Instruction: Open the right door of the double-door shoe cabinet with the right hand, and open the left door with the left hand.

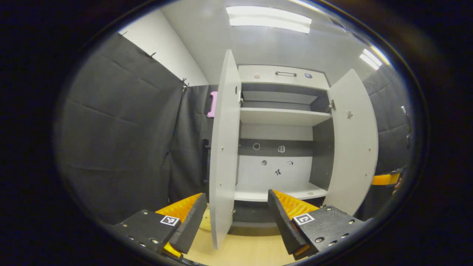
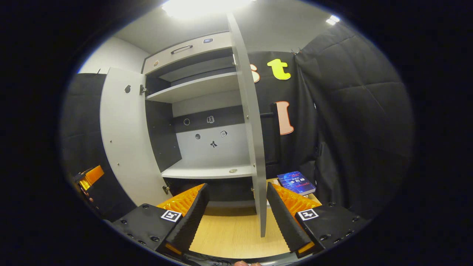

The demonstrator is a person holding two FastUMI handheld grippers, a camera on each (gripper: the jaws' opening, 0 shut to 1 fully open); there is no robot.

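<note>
Doors of the shoe cabinet stand swung open (shelves bare); both grippers' jaws wide.

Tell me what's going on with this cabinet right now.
A person is working a tall grey double-door shoe cabinet with a handheld claw in each hand. Both doors already stand wide open: the left door sits between the open left claw fingers, and the right door between the open right claw fingers. Neither is clamped. The shelves look bare.
</note>
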